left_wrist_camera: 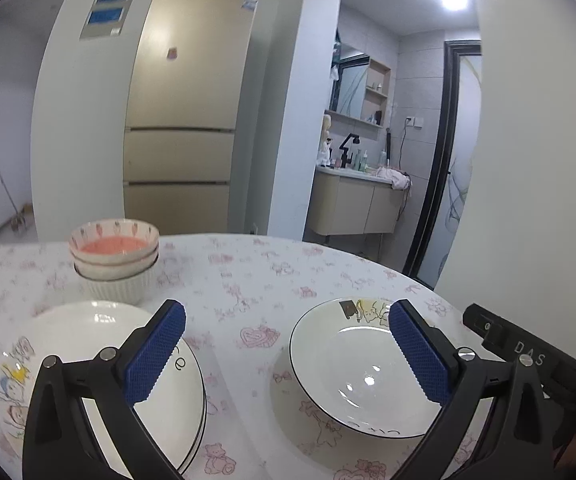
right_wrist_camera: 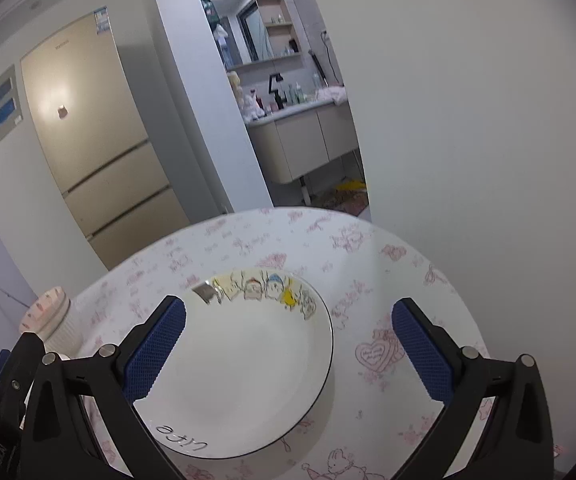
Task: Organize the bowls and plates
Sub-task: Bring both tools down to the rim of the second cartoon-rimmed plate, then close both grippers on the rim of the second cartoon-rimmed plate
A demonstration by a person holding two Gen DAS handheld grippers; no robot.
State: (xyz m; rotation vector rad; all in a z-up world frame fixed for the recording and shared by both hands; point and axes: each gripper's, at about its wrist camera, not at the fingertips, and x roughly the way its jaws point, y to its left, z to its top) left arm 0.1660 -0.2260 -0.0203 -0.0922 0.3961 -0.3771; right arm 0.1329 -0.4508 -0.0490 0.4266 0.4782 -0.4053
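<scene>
A single white cartoon-print plate [left_wrist_camera: 363,368] with a thin black rim lies flat on the pink-patterned tablecloth [left_wrist_camera: 248,280]. To its left sits a stack of like plates [left_wrist_camera: 88,344], and behind that a stack of bowls [left_wrist_camera: 114,256], the top one pink inside. My left gripper [left_wrist_camera: 288,356] is open above the cloth between the stack and the single plate, its right finger over that plate's edge. In the right wrist view the same plate [right_wrist_camera: 248,368] lies under my open right gripper [right_wrist_camera: 289,354], whose left finger overlaps it. The bowl stack [right_wrist_camera: 54,316] shows at the far left.
The round table's far edge [right_wrist_camera: 307,210] curves close to a white wall. A beige fridge [left_wrist_camera: 184,120] stands behind the table, and an archway opens to a washbasin cabinet [left_wrist_camera: 351,204]. The other gripper's black body [left_wrist_camera: 527,360] shows at the right of the left wrist view.
</scene>
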